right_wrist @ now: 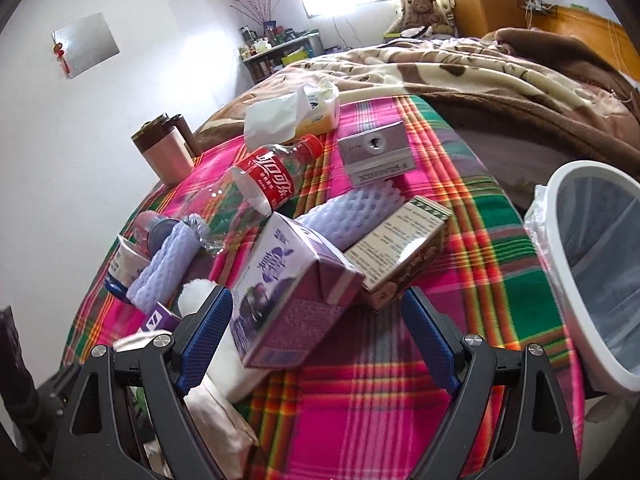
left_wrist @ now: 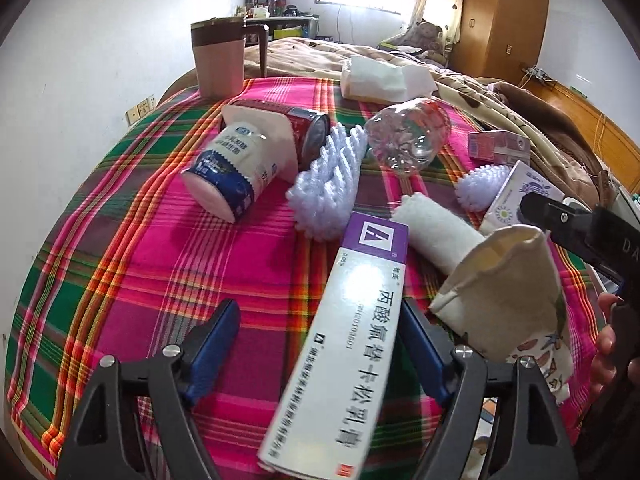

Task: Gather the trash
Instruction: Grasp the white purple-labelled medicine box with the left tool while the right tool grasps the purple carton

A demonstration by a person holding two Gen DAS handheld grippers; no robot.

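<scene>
Holding the left gripper (left_wrist: 318,304) low over the checked cloth (left_wrist: 160,260), pointing down at a long white and purple box (left_wrist: 352,340). Keeping the jaws spread apart, with the box lying between them. Nearly touching the box with the right-side finger and leaving a gap on the other side. Not pinching the box.

Holding the right gripper (right_wrist: 317,292) over the same cloth, pointing at a purple drink carton (right_wrist: 288,280). Keeping these jaws spread wide too, with one end of the carton sitting between them, close to the left-side finger and well apart from the other. Not pinching anything here either.

Seeing more trash lying on the cloth past the long box: a yogurt cup (left_wrist: 228,168) lying on its side, leaning against a red can (left_wrist: 308,128), a white foam net (left_wrist: 328,184) just beside them, and a clear bottle with a red label (right_wrist: 260,188) lying on its side. Seeing a beige cloth pouch (left_wrist: 504,292) just beside the long box. Seeing a white bin (right_wrist: 554,264) with a plastic liner waiting at the edge of the cloth, off to the right of the right gripper.
</scene>
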